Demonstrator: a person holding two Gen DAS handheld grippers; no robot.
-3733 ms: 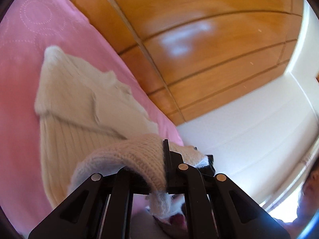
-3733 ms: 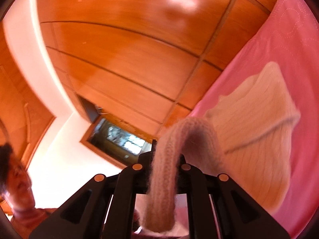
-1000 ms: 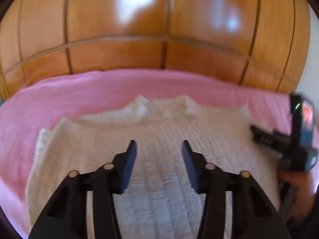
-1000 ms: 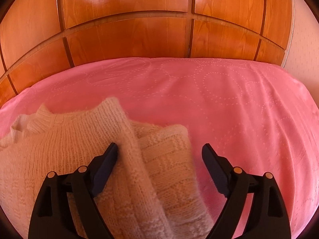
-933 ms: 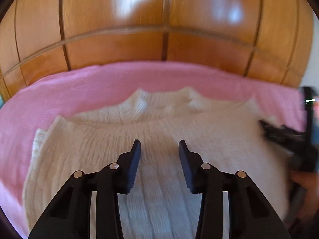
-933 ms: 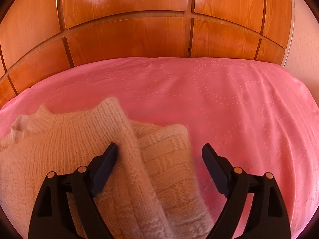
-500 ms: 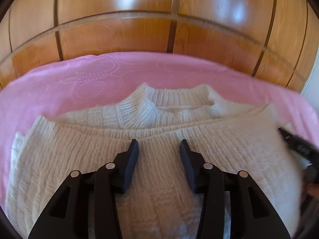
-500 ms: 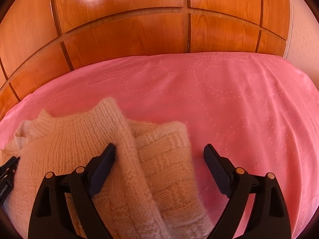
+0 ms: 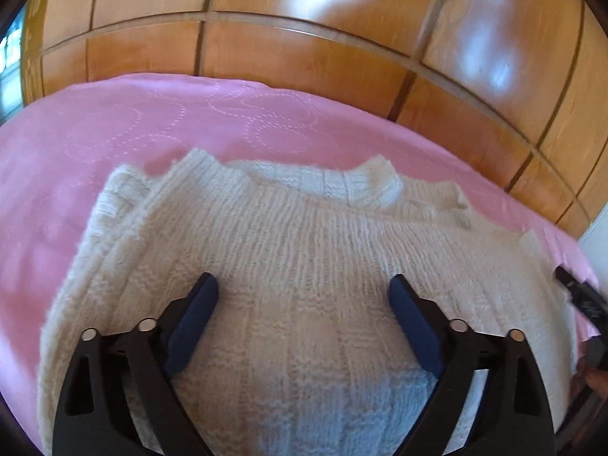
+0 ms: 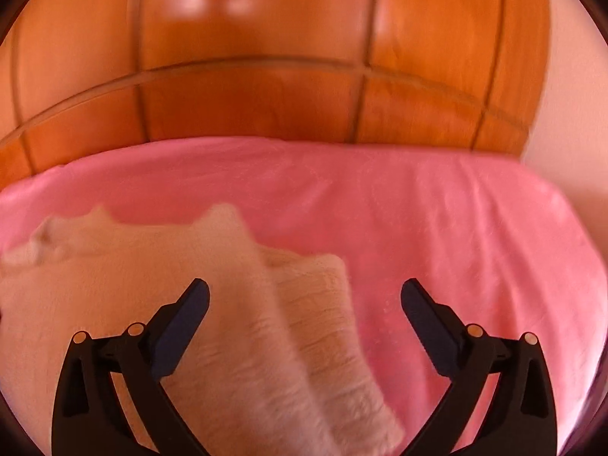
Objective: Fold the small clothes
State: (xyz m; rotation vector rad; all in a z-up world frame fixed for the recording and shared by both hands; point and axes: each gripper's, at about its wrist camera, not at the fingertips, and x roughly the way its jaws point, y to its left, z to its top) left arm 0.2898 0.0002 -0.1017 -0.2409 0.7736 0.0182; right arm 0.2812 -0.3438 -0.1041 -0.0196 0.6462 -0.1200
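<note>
Between the fingers of the left gripper (image 9: pixel 302 296) there's only sweater (image 9: pixel 304 266) lying flat underneath, nothing pinched, and the jaws are opening wide. Same deal with the right gripper (image 10: pixel 304 300): jaws opening, hanging empty over the sweater's right edge where a folded sleeve (image 10: pixel 323 304) sits on the pink bed cover (image 10: pixel 437 228). The cream knit is lying on the bed, collar (image 9: pixel 342 182) toward the wooden headboard (image 9: pixel 266 49).

What could go wrong imo: that chunky knit is fuzzy, so a finger dipping in could snag loops and drag the folded layer out of line. The tucked sleeve also looks loose enough to slide back out if the edge gets bumped.

Compared to a second ago, the left jaws were way narrower and the collar sat further off; a few seconds back both were clamped on knit held up in the air
</note>
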